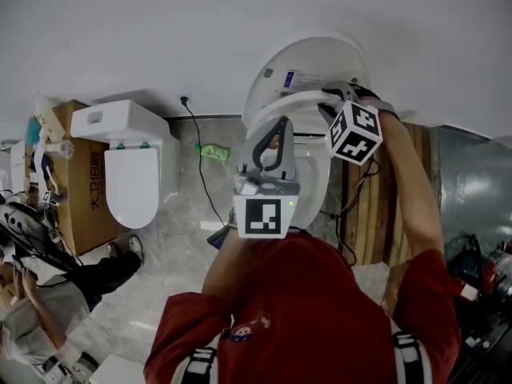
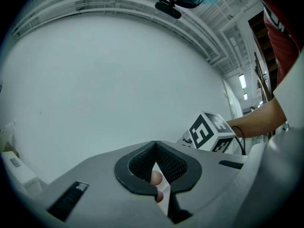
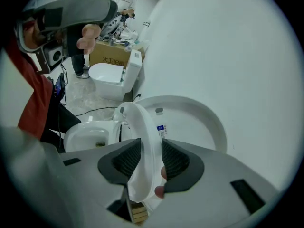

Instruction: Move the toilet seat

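The white toilet seat (image 1: 302, 98) (image 3: 141, 132) stands raised on edge, a little in front of the upright lid (image 1: 314, 58) (image 3: 202, 122), which leans on the white wall. My right gripper (image 1: 339, 94) (image 3: 146, 158) points down along the seat's rim and is shut on it, a dark pad on each side. Below and to the left lies the bowl (image 3: 88, 133). My left gripper (image 1: 281, 125) (image 2: 154, 147) is held level in front of the bowl, facing the wall, shut with nothing in it.
A second white toilet (image 1: 132, 166) (image 3: 111, 77) stands to the left, beside a cardboard box (image 1: 76, 186). A black cable (image 1: 197, 154) runs across the marble floor. A wooden panel (image 1: 386, 206) stands at the right. A person (image 1: 40, 318) crouches at lower left.
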Demonstrator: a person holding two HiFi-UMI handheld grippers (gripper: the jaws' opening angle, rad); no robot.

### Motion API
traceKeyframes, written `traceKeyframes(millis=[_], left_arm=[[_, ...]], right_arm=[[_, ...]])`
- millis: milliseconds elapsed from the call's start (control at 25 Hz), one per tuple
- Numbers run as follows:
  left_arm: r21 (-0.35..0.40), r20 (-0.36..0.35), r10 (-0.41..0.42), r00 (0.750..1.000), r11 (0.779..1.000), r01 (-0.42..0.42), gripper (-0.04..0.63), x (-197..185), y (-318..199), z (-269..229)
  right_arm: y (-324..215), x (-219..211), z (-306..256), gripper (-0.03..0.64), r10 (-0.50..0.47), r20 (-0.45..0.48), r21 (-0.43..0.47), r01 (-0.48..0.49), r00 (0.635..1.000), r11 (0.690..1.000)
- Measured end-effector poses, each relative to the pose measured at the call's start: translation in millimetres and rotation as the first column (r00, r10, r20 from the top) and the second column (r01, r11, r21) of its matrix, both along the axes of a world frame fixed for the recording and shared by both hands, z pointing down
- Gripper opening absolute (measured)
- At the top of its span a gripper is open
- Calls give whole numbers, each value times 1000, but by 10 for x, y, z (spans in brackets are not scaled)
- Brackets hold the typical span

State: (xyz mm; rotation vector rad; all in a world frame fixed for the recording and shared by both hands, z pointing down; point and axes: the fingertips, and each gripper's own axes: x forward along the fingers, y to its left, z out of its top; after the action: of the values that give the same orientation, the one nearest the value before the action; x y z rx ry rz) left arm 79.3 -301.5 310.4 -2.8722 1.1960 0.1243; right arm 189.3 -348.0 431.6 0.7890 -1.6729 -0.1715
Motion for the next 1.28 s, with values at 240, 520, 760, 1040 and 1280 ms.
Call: traceKeyframes(millis=[240,520,760,1040,1280], left_arm=[[3,-10,-41,999,999,41,11,37,236,-45],[43,48,-96,994,995,94,11,13,482,-68],[26,56,-152,987,988,151,11,-23,732,-38],[21,90,-229,969,973,228,11,-25,1155,43],[13,111,-315,943,949,316,11,-108,1529,139]], right_arm=[[477,-180,181,166,-35,102,-108,46,994,993],[910,-305,319,156,-129,113,-102,141,985,985],[1147,-398,393,149,-182,136,-80,194,974,978],[1448,-467,522,145,-247,151,-53,258,957,965],[1720,-551,624,144,-281,189,-38,293,941,955]])
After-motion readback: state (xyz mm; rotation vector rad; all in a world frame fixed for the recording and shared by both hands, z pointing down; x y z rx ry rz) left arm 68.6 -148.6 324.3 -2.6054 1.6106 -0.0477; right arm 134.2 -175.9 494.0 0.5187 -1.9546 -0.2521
